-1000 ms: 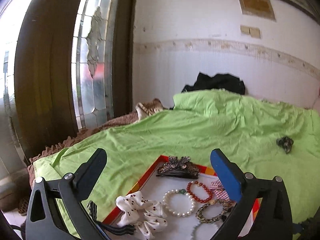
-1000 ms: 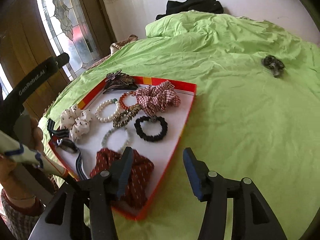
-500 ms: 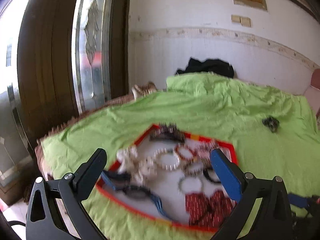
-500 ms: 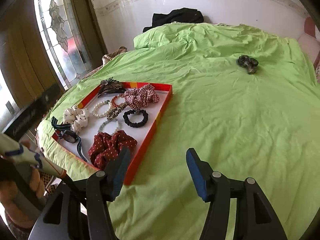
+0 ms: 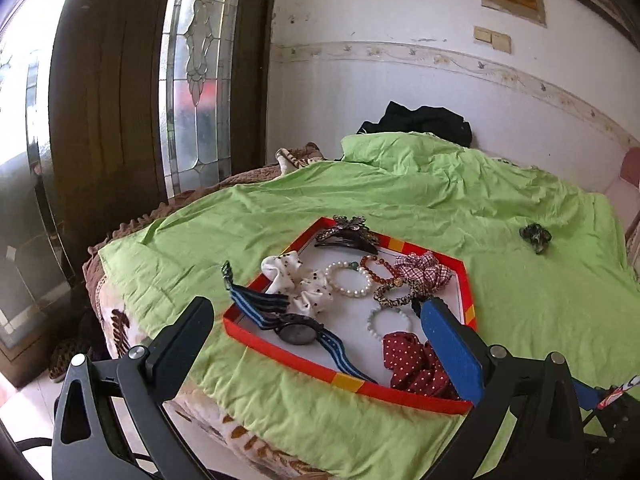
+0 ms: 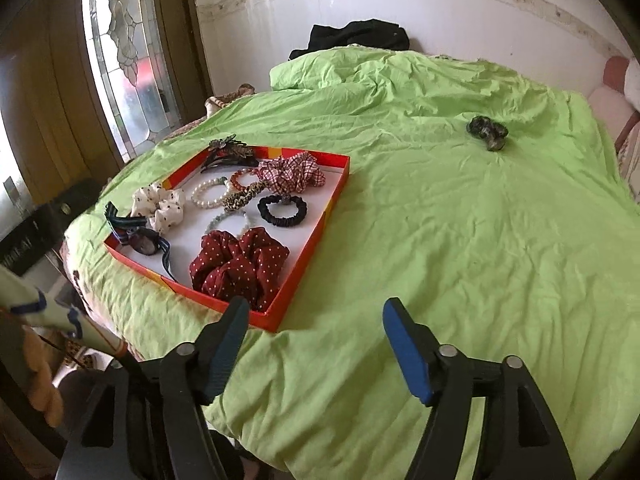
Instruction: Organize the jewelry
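A red tray [image 5: 296,362] [image 6: 320,224] with a white floor lies on the green bedspread. It holds a dark red dotted scrunchie [image 6: 240,264], a black scrunchie [image 6: 282,210], a white dotted scrunchie [image 5: 300,280], a pearl bracelet [image 5: 348,280], a striped-strap watch [image 5: 298,332], a checked scrunchie [image 5: 424,272] and a butterfly clip [image 5: 348,232]. One dark green scrunchie [image 6: 488,130] [image 5: 536,236] lies alone far across the bed. My left gripper [image 5: 316,312] hangs open and empty before the tray's near edge. My right gripper [image 6: 316,308] is opening, with nothing between its fingers, near the tray's corner.
A wooden door with leaded glass [image 5: 196,92] stands left of the bed. Black cloth [image 6: 360,36] lies at the far end against the white wall. A hand in a patterned sleeve [image 6: 40,384] shows at the left of the right wrist view. Bare green bedspread [image 6: 460,240] spreads right of the tray.
Both grippers have drawn back from the tray, so it sits farther off and whole in both views. The right jaws have spread wider. The tray's contents have not moved.
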Motion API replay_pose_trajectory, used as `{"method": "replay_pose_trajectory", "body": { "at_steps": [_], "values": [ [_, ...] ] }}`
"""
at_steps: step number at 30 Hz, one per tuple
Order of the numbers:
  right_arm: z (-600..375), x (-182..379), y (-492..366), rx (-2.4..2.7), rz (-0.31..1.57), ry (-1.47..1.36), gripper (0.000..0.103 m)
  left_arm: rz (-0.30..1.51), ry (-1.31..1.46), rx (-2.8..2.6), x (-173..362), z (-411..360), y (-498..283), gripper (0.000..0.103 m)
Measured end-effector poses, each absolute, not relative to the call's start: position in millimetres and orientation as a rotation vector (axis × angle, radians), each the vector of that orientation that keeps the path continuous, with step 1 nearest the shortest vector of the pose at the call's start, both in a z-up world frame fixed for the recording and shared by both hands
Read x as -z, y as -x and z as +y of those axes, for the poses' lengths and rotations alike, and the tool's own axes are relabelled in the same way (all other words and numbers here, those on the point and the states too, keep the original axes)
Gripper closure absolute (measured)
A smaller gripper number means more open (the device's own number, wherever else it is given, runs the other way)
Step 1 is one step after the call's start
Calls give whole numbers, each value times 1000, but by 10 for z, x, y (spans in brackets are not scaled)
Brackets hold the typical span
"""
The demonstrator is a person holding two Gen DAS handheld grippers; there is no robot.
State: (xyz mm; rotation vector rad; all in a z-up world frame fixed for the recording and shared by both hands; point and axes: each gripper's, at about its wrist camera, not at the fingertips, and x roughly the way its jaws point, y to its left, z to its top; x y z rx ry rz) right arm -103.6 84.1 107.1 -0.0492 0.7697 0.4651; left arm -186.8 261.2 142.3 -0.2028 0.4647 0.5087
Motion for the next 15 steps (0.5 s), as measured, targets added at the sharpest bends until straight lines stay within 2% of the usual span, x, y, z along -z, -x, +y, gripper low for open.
{"method": "replay_pose_trajectory", "body": {
  "at_steps": [15],
  "values": [
    [933, -1059, 1154, -393, 784, 86, 24, 559, 99, -436, -1249, 2589, 1937, 0]
  ]
}}
